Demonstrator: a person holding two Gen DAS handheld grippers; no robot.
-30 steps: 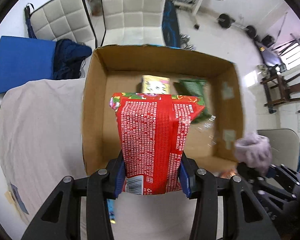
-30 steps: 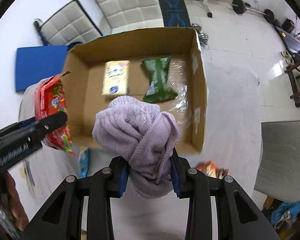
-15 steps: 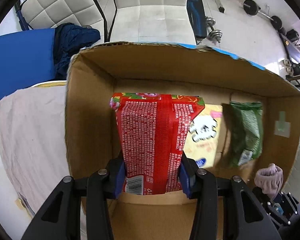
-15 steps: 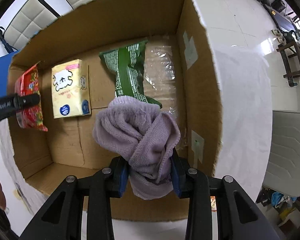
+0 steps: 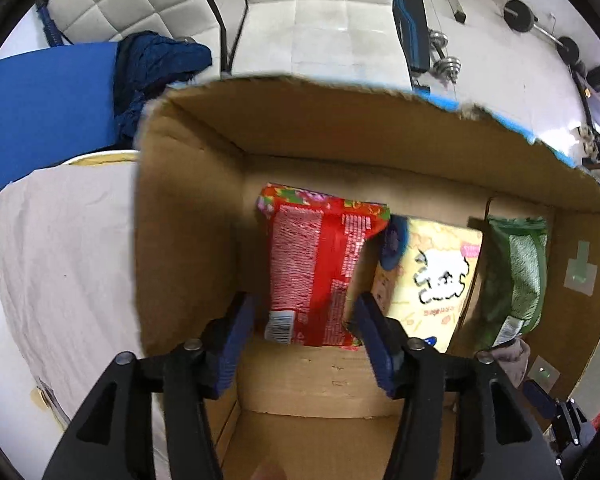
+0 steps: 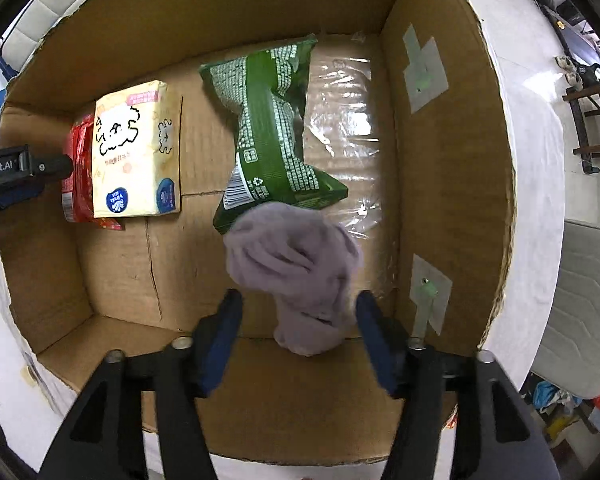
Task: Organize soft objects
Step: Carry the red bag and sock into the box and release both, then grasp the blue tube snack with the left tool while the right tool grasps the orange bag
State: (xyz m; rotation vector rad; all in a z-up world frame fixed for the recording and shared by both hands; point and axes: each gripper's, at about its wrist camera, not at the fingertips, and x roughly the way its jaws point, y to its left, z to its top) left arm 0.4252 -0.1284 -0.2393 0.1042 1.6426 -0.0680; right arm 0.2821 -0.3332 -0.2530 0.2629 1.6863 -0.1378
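Observation:
Both grippers are inside an open cardboard box (image 5: 340, 136) (image 6: 440, 160). My left gripper (image 5: 306, 312) is open, and the red snack packet (image 5: 320, 268) lies free between its fingers on the box floor, next to the left wall. It also shows in the right wrist view (image 6: 74, 176). My right gripper (image 6: 298, 312) is open, and the purple towel (image 6: 300, 276) lies loose between its fingers on the floor. A yellow tissue pack (image 6: 134, 152) (image 5: 432, 272) and a green snack bag (image 6: 272, 136) (image 5: 512, 276) lie in the box.
The box stands on a table under a pale cloth (image 5: 64, 264). Behind it are white padded chairs (image 5: 320, 12), a blue cushion (image 5: 40, 108) and a dark blue garment (image 5: 156, 64). Gym weights (image 5: 540, 20) lie on the floor at far right.
Both grippers went down into the box and opened. The red packet and the purple towel, held before, now lie free on the box floor.

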